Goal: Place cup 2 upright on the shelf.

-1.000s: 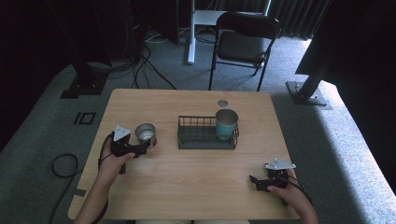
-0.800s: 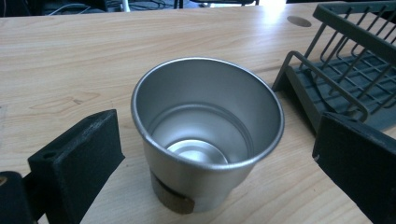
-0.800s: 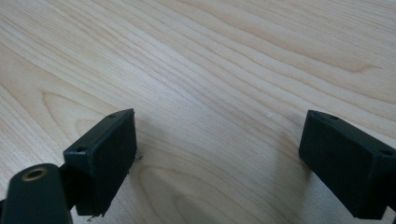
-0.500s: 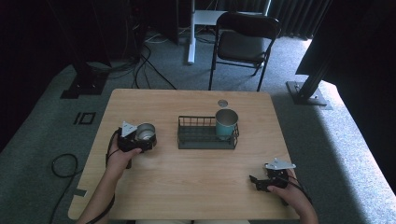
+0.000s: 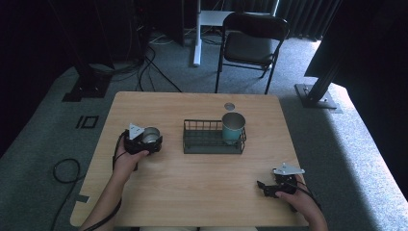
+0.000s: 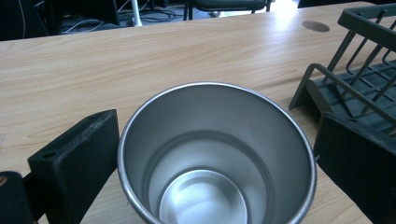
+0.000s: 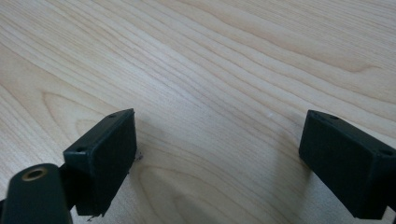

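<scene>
Dark curtains, a folding chair (image 5: 253,41) and loose cables on a grey carpet are seen behind a pale wooden bench (image 5: 202,178). Near the middle of the bench a black wire basket (image 5: 211,144) is placed, and a teal cup (image 5: 233,127) is stood upright in its right end.

A shiny steel cup (image 5: 151,136) is found on the left side of the bench, upright, near the left end of the basket but apart from it. The left tongs (image 5: 148,142) are set around this cup. In the left gripper view the cup (image 6: 217,156) is seen from above, empty, with one black jaw at each side. The jaws look close to the rim, but it cannot be told if the cup is squeezed yet, so the state of the left tongs cannot be told.

The right tongs (image 5: 264,188) are rested near the front right corner, well apart from everything. They are spread wide with nothing between them, and bare wood is seen between them in the right gripper view (image 7: 219,154).

Some things could go wrong. The steel wall is smooth and round, so the cup could slip or tip if it is lifted with a weak squeeze. It could also be bumped against the basket's rim (image 6: 369,28) if it is carried too low.

No writing or brand marks can be read on anything.
</scene>
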